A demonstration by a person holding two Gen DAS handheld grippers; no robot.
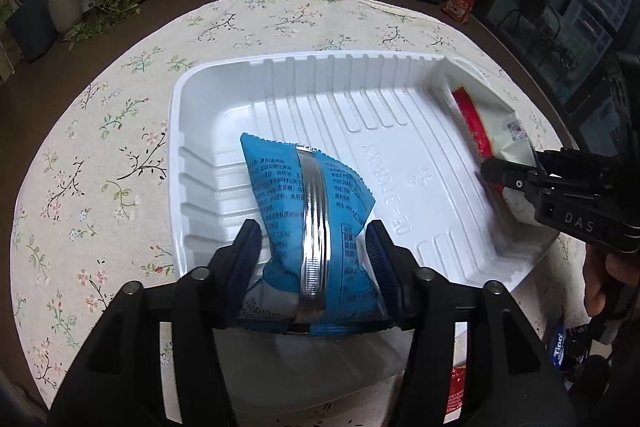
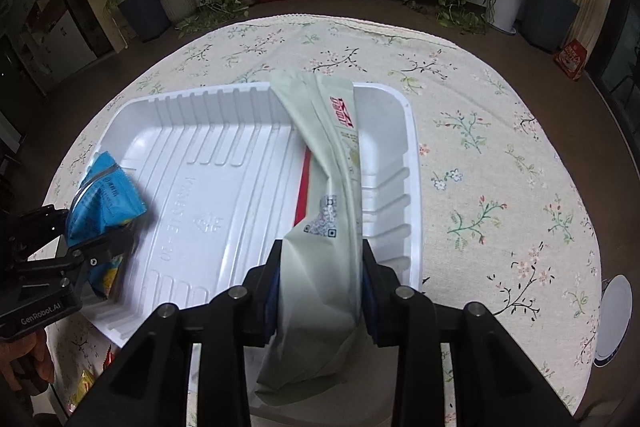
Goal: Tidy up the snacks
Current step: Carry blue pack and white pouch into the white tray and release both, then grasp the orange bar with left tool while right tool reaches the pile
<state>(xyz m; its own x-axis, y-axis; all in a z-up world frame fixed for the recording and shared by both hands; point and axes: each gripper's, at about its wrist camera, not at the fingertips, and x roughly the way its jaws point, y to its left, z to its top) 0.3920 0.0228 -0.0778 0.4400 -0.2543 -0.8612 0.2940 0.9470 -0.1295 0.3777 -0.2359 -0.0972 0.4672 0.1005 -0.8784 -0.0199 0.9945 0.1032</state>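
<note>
- While you hold both packets over the white tray, watch the left gripper: its pads flank the blue snack packet, and the left pad looks barely touching the foil. I judge that hold loose; the packet could slide out and flop on its side.
- That blue packet hangs nose-down at the tray's near left corner, with its tail outside the rim. Let go here and it may tip back over the wall onto the desk.
- Your right gripper pinches the pale green packet near its lower end, pads pressed into both sides. Its long body lies along the tray's right side, and the far tip pokes past the far rim.
- Release it like that and the overhang could lever it up, or leave it leaning on the wall rather than flat.
- A red packet lies just beside the green one; whether it sits under it, I can't tell. Dragging could shove it.
- The tray looks light. Press either packet against a wall and the whole tray may skid across the flowered cloth.
</note>
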